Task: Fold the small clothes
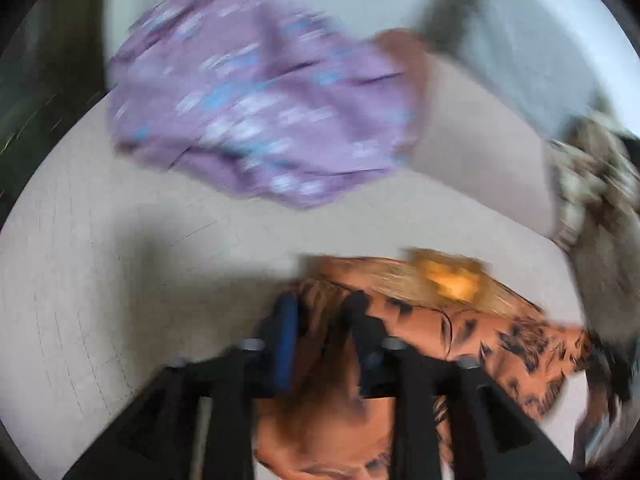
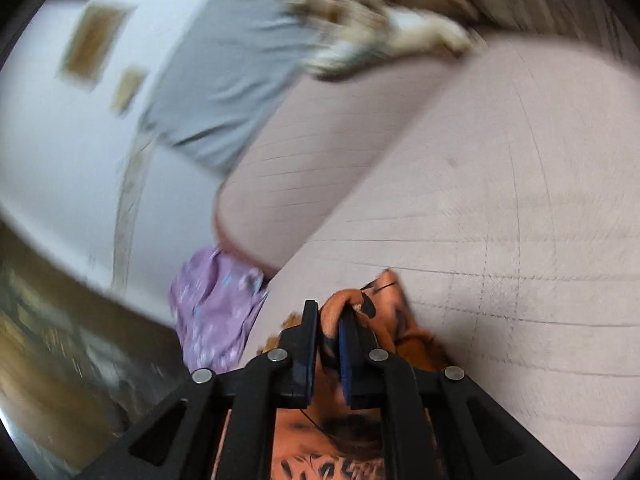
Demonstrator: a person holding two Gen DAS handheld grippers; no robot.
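An orange garment with black markings (image 1: 480,328) lies on the pale quilted bed cover (image 1: 120,260). My left gripper (image 1: 320,304) is shut on one edge of it, cloth bunched between the fingers. My right gripper (image 2: 330,312) is shut on another part of the same orange garment (image 2: 384,304), which hangs below the fingers. A purple garment with white and blue print (image 1: 256,104) lies crumpled further back on the bed; it also shows in the right wrist view (image 2: 216,312), left of the gripper. Both views are blurred.
A grey pillow (image 2: 224,76) and a pale pink pillow (image 2: 304,168) lie at the bed's head. A brown-and-cream patterned blanket (image 2: 380,28) lies beside them and shows in the left wrist view (image 1: 592,184). White wall (image 2: 48,128) and dark floor (image 2: 60,360) are beyond the bed edge.
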